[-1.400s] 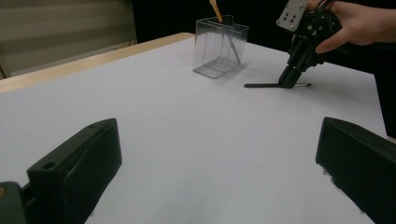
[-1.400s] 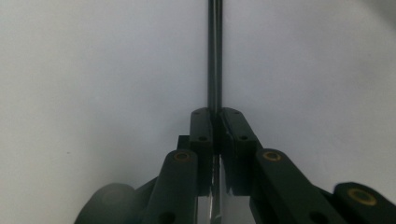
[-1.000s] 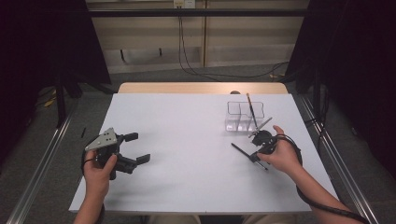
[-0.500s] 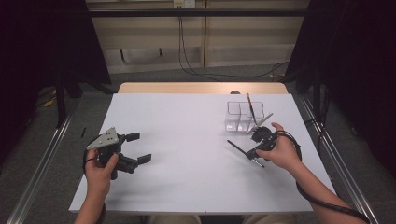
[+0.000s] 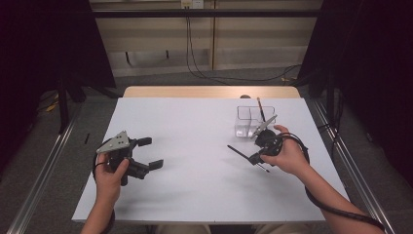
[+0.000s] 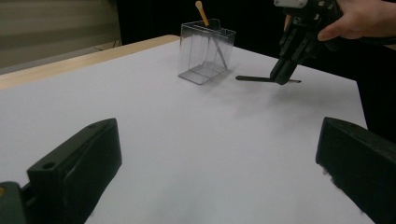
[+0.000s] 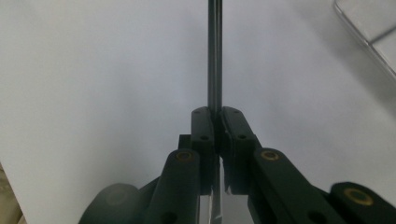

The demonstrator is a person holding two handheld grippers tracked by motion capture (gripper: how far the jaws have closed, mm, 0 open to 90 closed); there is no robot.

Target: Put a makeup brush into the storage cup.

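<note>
My right gripper [image 5: 255, 157] hovers above the white table [image 5: 195, 146], shut on a thin dark stick [image 5: 238, 152]. The stick lies level, crosswise through the jaws, off the surface. In the right gripper view the stick [image 7: 215, 56] runs straight out from between the shut pads of this gripper [image 7: 217, 112]. The left gripper view shows the same gripper [image 6: 282, 77] and stick [image 6: 254, 78] in mid-air. A clear compartmented box [image 5: 255, 118] stands just beyond, with a wooden-handled brush [image 5: 260, 107] leaning in it. My left gripper [image 5: 152, 152] rests open at the table's left, holding nothing.
The clear box [image 6: 205, 58] stands near the table's far right, close to the right hand [image 5: 290, 156]. A wooden strip [image 5: 209, 91] borders the far edge of the table. Metal rails [image 5: 44, 170] run along both sides. A black cable [image 5: 336, 209] trails from the right gripper.
The right hand has lifted the stick a little off the table and carried it slightly left. The left hand has stayed put.
</note>
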